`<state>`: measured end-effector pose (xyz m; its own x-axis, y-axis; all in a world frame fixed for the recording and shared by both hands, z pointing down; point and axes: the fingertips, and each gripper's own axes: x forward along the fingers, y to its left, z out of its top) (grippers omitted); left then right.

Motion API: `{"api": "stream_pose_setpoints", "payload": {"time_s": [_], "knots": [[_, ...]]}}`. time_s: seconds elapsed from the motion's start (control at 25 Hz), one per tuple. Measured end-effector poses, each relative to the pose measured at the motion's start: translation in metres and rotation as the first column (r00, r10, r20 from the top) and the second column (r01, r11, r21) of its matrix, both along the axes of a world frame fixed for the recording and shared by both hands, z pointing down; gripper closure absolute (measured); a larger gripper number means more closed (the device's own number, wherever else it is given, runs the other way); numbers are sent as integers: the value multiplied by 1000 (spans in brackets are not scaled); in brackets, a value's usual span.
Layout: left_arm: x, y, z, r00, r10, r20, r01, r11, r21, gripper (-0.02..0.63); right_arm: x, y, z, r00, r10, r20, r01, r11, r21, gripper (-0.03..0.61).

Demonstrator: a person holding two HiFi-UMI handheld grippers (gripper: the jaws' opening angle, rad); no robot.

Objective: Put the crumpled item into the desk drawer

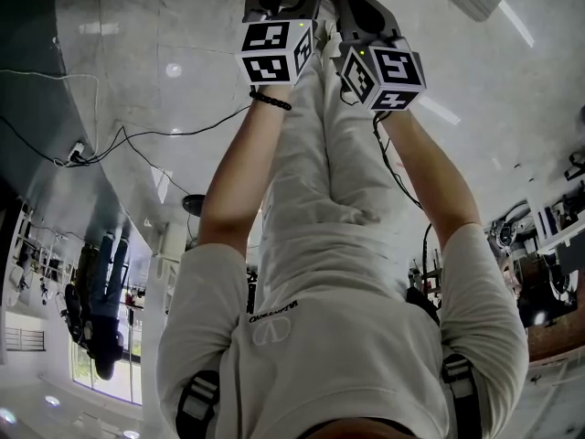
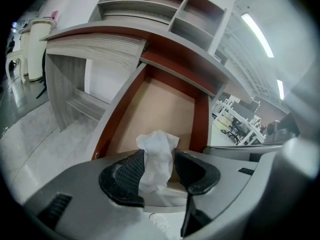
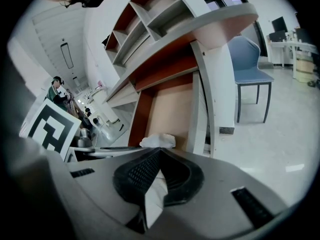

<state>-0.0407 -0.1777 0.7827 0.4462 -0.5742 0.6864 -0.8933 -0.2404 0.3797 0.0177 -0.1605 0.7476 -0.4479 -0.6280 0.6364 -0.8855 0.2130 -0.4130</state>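
Both arms reach straight out in front of the person, side by side. The left arm (image 1: 233,181) has a dark band at the wrist, and the right arm (image 1: 439,181) is bare. Both tongs tip downward at a slant.

In the head view the hands hide behind the two marker cubes, the left one (image 1: 274,51) and the right one (image 1: 384,76). The tips of both tongs are cut off by the top edge there. Only the two gripper views show the desk (image 2: 95,44).

The left tongs (image 2: 160,159) are spread wide. The crumpled white tissue (image 2: 157,143) stands up between the two black pads. It leans on the left pad, and there seems to be a thin gap at the right pad, so the pads are not squeezing it. The top of the tissue sticks out past the tips. The bottom of it is hidden behind the tongs' body.

The open drawer (image 2: 201,119) lies just past the tips and below them, with a light brown floor and dark red sides. The desk top and its shelves (image 2: 150,4) rise beyond the drawer.

The right tongs (image 3: 160,150) have their tips pressed together. A white sliver shows in the slot behind the tips, and I cannot tell what it is. Just past these tips the tissue shows again, over the near end of the drawer. A blue chair (image 3: 250,66) stands well off to the right of these tongs.
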Motion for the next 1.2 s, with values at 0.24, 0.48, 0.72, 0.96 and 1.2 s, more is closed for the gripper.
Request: {"api": "stream_pose_setpoints", "payload": {"time_s": [0.24, 0.48, 0.72, 0.96, 1.2], "knots": [[1, -2, -15, 1000, 11, 4, -11, 1000, 17, 422, 4, 5, -12, 1000, -7, 0, 7, 1000, 4, 580], [3, 2, -36, 1000, 19, -1, -19, 999, 43, 422, 5, 12, -32, 1000, -3, 0, 3, 1000, 19, 580], [0, 4, -50, 999, 38, -13, -37, 998, 52, 425, 1, 12, -51, 1000, -10, -1, 10, 999, 34, 580], [-3, 5, -61, 999, 50, 8, -50, 996, 71, 466, 2, 12, -64, 1000, -13, -1, 13, 999, 48, 580], [-20, 5, -75, 1000, 9, 27, -11, 997, 82, 538, 3, 15, -75, 1000, -9, -1, 9, 999, 48, 580]]}}
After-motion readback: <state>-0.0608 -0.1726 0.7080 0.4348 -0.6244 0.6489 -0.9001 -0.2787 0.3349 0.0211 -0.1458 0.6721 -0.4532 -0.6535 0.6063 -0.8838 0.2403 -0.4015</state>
